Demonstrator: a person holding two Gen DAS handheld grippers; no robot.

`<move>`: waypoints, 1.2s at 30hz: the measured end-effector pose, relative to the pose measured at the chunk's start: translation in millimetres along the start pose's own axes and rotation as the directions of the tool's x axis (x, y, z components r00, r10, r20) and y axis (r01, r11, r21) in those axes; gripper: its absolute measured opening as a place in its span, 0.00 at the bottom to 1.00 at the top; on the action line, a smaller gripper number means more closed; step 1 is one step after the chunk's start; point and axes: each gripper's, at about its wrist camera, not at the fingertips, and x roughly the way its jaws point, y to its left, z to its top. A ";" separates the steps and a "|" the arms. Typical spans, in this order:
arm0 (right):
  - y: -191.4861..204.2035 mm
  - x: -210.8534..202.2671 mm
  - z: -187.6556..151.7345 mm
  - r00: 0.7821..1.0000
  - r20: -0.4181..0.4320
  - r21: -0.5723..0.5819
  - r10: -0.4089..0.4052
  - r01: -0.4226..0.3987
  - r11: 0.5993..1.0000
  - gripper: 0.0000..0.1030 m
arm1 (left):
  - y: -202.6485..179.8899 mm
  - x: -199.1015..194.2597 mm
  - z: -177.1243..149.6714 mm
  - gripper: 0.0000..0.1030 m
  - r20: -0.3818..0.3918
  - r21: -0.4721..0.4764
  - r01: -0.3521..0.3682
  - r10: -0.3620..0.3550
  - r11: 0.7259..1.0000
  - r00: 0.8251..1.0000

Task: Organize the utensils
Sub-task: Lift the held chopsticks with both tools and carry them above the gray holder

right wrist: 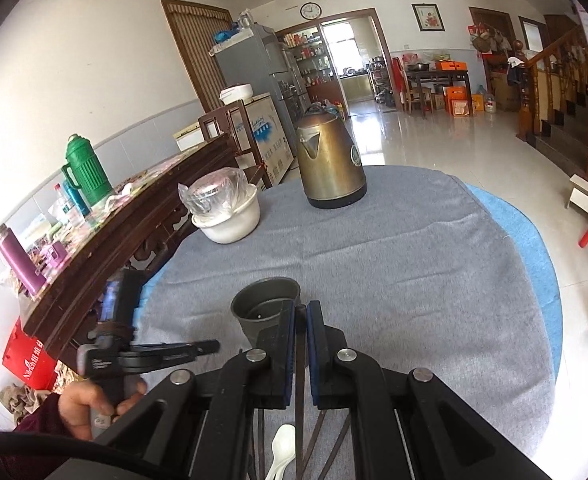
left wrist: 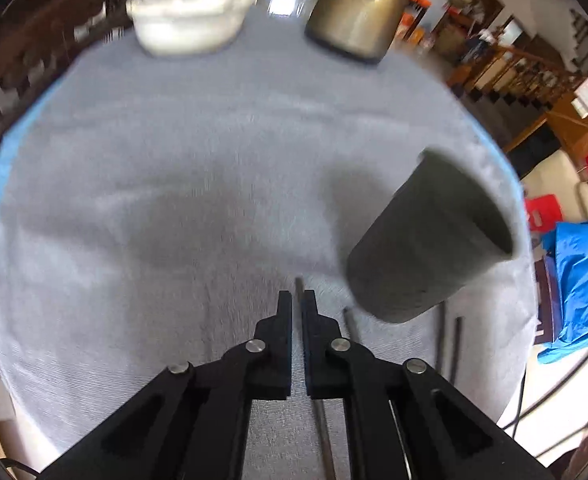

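- Chopsticks are what I'm sorting: thin, dark, stiff sticks, light enough that weight is no worry, but smooth and narrow, so I'd expect them to swivel or slide in a loose pinch.
- My left hand-held gripper (left wrist: 296, 296) is clamped on a dark chopstick (left wrist: 299, 285). Its tip pokes out just past the fingertips at lower centre of the left view, and the rest trails back under the jaws.
- My right hand-held gripper (right wrist: 301, 307) is also closed, with the other chopstick (right wrist: 301, 344) pinched between its blue pads at lower centre of the right view.
- Holding near one end, as my left does, leaves a long free length. I judge a grip nearer the middle would steady it.
- Just beyond the right fingertips stands the grey cup (right wrist: 266, 308), upright and open-mouthed on the cloth-covered table (right wrist: 413, 260). It looks light and could tip if a stick knocks its rim.
- Loose chopsticks (left wrist: 457, 344) lie on the cloth at lower right of the left view, near the cup's base.
- At the bottom edge of the right view lies a white spoon (right wrist: 282, 450). It looks smooth and possibly brittle, so I'd take it by the handle.
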 end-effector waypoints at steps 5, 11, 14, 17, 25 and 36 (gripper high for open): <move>-0.1 -2.2 0.0 1.000 0.001 0.006 -0.003 0.003 1.000 0.06 | -1.9 27.9 1.3 0.08 -0.085 -0.051 0.042 -0.046 0.998 0.995; -7.1 -3.5 -1.4 1.000 0.001 0.021 0.003 -0.003 1.000 0.06 | -3.2 29.9 6.5 0.09 -0.089 -0.075 0.045 -0.051 0.996 0.995; -10.9 -3.3 -2.7 1.000 0.008 0.033 0.003 -0.003 0.999 0.06 | -2.5 30.4 6.5 0.09 -0.091 -0.082 0.048 -0.055 0.996 0.994; -12.7 -4.8 -3.2 1.000 0.011 0.037 0.008 -0.008 0.999 0.06 | -2.6 30.6 6.3 0.09 -0.086 -0.076 0.035 -0.042 0.996 0.995; -5.8 -11.1 -2.8 1.000 0.017 0.026 0.015 -0.015 1.000 0.06 | -9.5 28.0 1.1 0.05 -0.039 -0.023 -0.038 0.037 0.999 0.999; 4.7 -42.5 14.4 0.993 0.118 0.002 0.021 -0.022 1.000 0.06 | -26.6 -88.5 -11.5 0.05 0.212 0.061 -0.009 -0.004 0.998 0.977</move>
